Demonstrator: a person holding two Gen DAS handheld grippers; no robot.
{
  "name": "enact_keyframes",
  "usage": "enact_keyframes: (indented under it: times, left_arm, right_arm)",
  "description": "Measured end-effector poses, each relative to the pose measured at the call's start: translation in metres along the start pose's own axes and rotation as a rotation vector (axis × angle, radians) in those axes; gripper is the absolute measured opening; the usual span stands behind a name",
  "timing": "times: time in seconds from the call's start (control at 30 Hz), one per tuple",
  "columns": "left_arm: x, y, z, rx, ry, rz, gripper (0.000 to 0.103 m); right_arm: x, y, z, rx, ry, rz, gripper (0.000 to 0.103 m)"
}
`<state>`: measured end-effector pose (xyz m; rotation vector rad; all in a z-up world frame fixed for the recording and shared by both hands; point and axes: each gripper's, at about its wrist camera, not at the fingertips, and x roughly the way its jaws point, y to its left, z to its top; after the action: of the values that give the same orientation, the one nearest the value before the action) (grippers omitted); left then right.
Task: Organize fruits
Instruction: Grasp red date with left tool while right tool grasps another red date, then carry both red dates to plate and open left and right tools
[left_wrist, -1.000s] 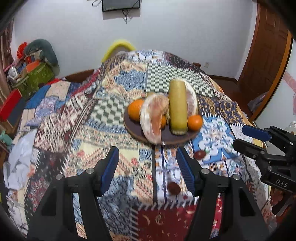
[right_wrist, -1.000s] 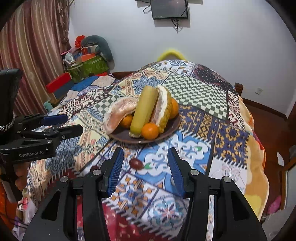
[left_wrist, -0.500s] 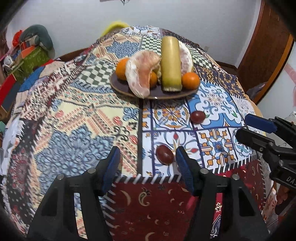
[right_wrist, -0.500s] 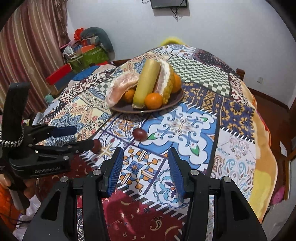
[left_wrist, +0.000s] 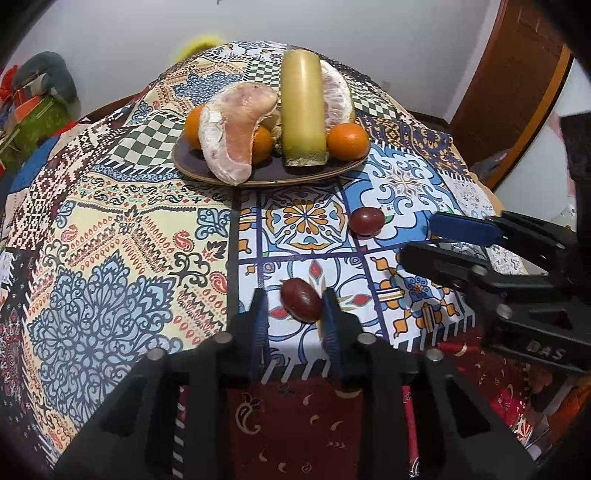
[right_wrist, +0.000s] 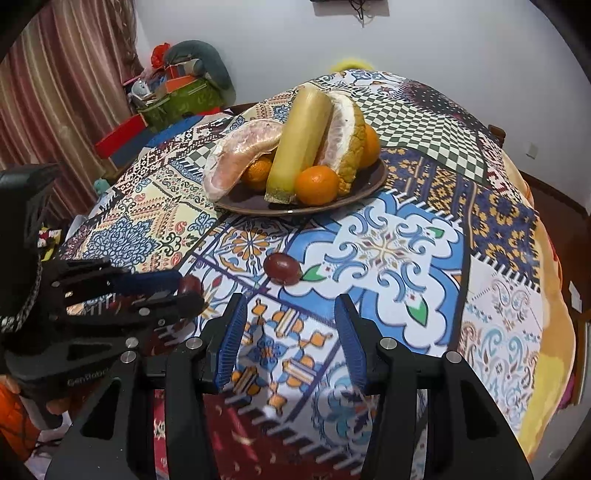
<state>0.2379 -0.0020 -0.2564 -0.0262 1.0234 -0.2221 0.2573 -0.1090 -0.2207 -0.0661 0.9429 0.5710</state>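
The brown plate (left_wrist: 258, 176) serves as the anchor on the patchwork tablecloth (left_wrist: 122, 236). It carries a tall yellow-green cane piece (left_wrist: 303, 107) lying along its middle, a peeled pink pomelo segment (left_wrist: 236, 129) on the side toward the curtain, a paler pomelo segment (left_wrist: 338, 99) on the other side of the cane, and several oranges (left_wrist: 347, 142) tucked around them. Two dark red dates lie off the plate, on the cloth toward the table edge nearest the cameras. The nearer date (left_wrist: 301, 300) sits well in front of the plate, between the blue pads of the left gripper (left_wrist: 293, 314); the right-hand pad touches it, while the other pad stands a little clear, so the jaws are narrowed around the fruit but a firm pinch cannot be told. In the right wrist view that same date (right_wrist: 190, 285) shows at the left gripper's tips. The second date (right_wrist: 282, 268) lies closer to the plate, on a blue and white tile pattern, apart from both tools. The right gripper (right_wrist: 291, 332) hovers in front of it with its jaws spread wide and nothing between them.
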Motion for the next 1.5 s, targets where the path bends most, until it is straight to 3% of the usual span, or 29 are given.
enact_keyframes:
  times: [0.03, 0.13, 0.5, 0.83, 1.3, 1.5]
  left_arm:
    - [0.000, 0.001, 0.000, -0.003, -0.001, -0.009, 0.021]
    - [-0.001, 0.005, 0.001, -0.014, -0.003, -0.032, 0.020]
    - [-0.013, 0.022, 0.006, -0.047, -0.045, 0.021, 0.020]
    - [-0.025, 0.024, 0.018, -0.051, -0.088, 0.025, 0.020]
    - [-0.027, 0.020, 0.072, -0.013, -0.170, 0.032, 0.020]
    - [-0.016, 0.017, 0.084, 0.021, -0.159, 0.030, 0.020]
  right_arm:
    - [0.002, 0.000, 0.001, -0.002, 0.001, 0.002, 0.041]
    - [0.008, 0.001, 0.007, -0.006, 0.007, 0.013, 0.038]
    - [0.029, 0.005, 0.016, -0.034, 0.042, 0.013, 0.024]
    - [0.017, 0.006, 0.019, -0.048, 0.008, 0.004, 0.023]
    - [0.000, 0.000, 0.053, -0.036, -0.101, 0.004, 0.023]
    - [0.005, -0.003, 0.058, -0.032, -0.109, 0.011, 0.023]
